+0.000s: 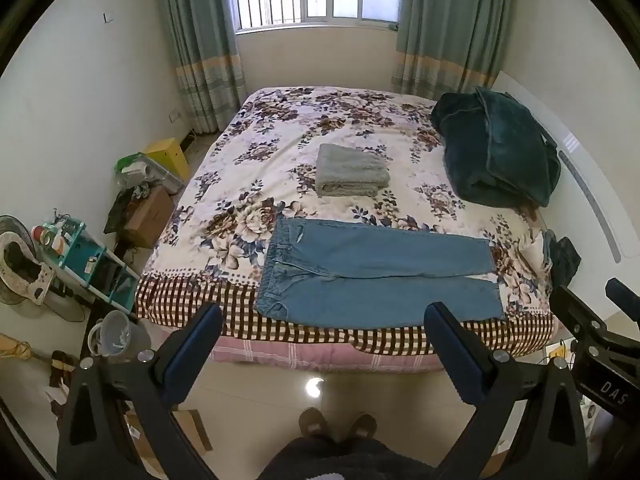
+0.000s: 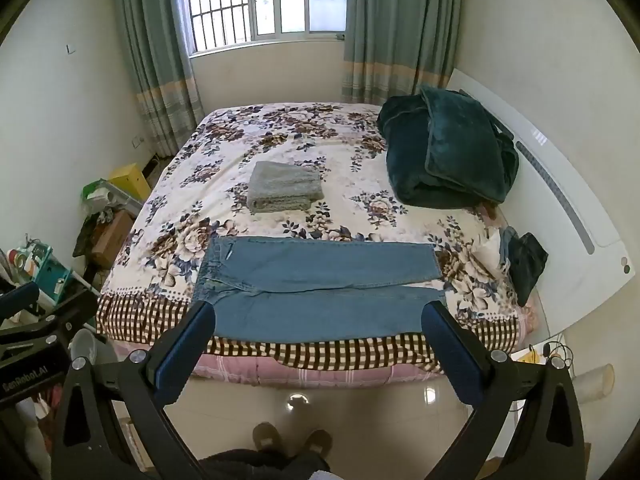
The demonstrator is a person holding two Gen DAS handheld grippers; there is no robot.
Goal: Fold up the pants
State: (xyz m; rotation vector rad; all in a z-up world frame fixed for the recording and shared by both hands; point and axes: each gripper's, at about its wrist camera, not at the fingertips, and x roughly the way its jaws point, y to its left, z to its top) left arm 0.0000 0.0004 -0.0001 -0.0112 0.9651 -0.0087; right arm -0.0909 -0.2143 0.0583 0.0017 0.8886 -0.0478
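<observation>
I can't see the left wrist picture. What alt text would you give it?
Blue jeans lie spread flat across the near edge of a floral-covered bed, untouched. The open left gripper hangs in front of them, above the floor. Farther back lie a folded grey towel and a dark green blanket.

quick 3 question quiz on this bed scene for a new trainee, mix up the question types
1. True or false: the left gripper and right gripper are both open and hold nothing.
2. Multiple choice: the jeans lie with the waistband toward which side of the view? A) left B) right C) far end by the window
3. Fill in: beyond the jeans, mid-bed, sits a folded grey ____.

Key: 1 true; 2 A; 3 towel. The jeans lie flat near the front edge of the bed, legs side by side, not yet folded.
</observation>
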